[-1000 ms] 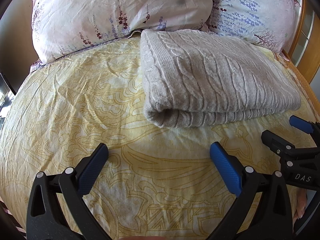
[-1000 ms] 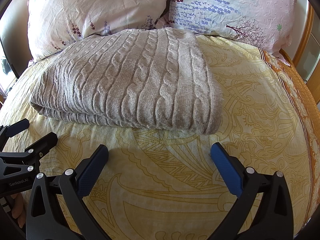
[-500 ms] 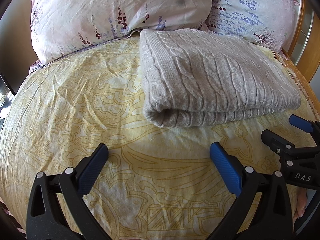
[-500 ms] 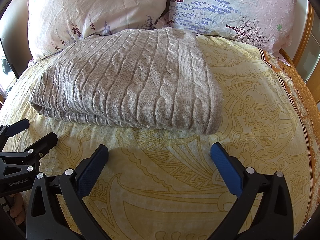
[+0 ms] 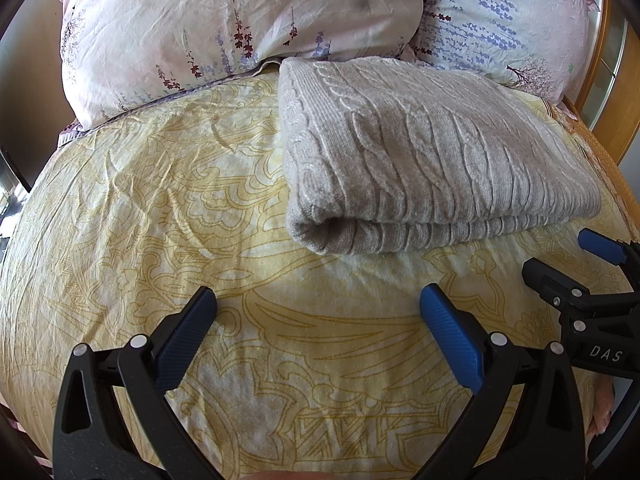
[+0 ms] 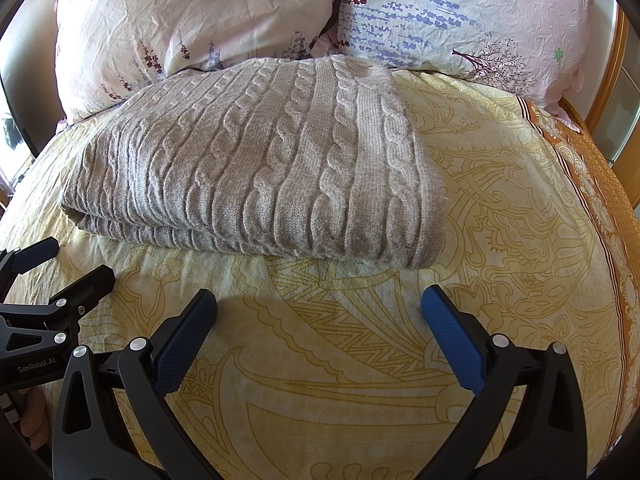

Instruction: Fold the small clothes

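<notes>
A grey cable-knit sweater [image 5: 420, 160] lies folded into a thick rectangle on the yellow patterned bedspread [image 5: 160, 208], just below the pillows. It also shows in the right wrist view [image 6: 260, 160]. My left gripper [image 5: 318, 312] is open and empty, a short way in front of the sweater's near left corner. My right gripper [image 6: 320, 308] is open and empty, in front of the sweater's near right edge. Each gripper shows at the edge of the other's view: the right one [image 5: 568, 264] and the left one [image 6: 64, 268].
Two floral pillows [image 5: 240, 24] [image 6: 460, 16] lean at the head of the bed behind the sweater. A wooden bed frame [image 5: 608, 92] runs along the right side. An orange border strip [image 6: 600, 184] edges the bedspread on the right.
</notes>
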`<state>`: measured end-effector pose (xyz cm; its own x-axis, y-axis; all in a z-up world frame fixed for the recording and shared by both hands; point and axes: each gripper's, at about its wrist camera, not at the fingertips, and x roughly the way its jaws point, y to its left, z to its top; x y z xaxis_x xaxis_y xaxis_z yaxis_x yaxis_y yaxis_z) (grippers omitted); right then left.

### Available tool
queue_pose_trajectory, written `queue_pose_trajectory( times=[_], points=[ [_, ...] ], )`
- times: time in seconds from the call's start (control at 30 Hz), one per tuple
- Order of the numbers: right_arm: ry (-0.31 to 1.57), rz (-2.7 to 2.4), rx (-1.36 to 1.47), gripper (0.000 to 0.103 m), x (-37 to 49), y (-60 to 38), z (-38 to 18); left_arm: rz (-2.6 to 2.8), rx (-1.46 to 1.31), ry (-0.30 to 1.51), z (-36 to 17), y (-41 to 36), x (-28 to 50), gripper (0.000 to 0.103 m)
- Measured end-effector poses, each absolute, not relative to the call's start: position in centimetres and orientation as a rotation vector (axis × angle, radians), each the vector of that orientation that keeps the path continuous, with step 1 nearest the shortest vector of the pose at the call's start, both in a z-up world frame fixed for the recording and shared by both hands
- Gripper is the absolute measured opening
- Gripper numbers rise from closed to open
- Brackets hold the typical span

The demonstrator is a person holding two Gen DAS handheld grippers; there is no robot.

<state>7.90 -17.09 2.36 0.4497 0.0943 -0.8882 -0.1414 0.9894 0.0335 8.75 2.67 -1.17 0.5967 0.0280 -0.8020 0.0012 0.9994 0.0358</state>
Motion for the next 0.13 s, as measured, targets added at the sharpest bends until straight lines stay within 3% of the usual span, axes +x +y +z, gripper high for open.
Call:
queue_pose_trajectory(
  times=[0.13],
  points=[
    [1.095, 0.146, -0.048, 0.102, 7.90, -17.09, 2.36, 0.015, 0.034, 0.931, -1.18, 2.66, 8.72, 0.101]
  ],
)
